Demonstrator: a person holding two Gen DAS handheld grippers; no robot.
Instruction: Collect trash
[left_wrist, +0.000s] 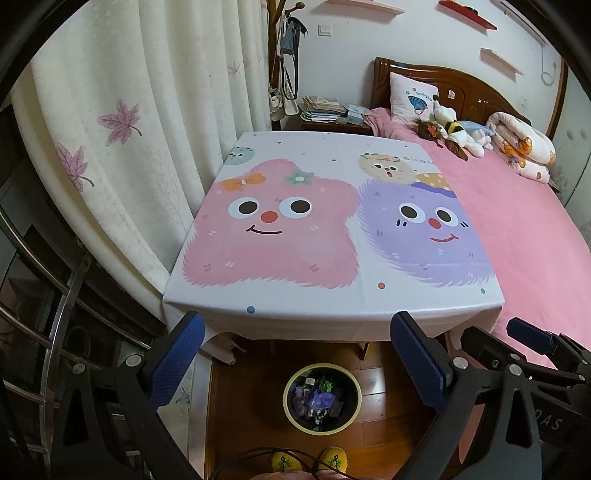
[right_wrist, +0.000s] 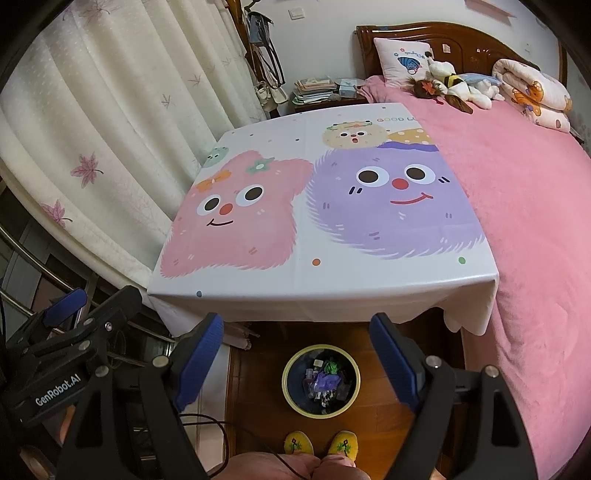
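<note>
Both grippers, left and right, hang with jaws released and nothing between them, above a yellow-rimmed bin of crumpled trash on the wood floor, just before a cartoon-clothed table beside a pink bed

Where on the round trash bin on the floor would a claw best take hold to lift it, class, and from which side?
Grip the bin's yellowish rim, coming straight down from above. The bin stands upright with its mouth open upward, so one finger can likely slip inside and one outside the thin wall. The near rim looks best: the table edge hangs close to the far side.
</note>
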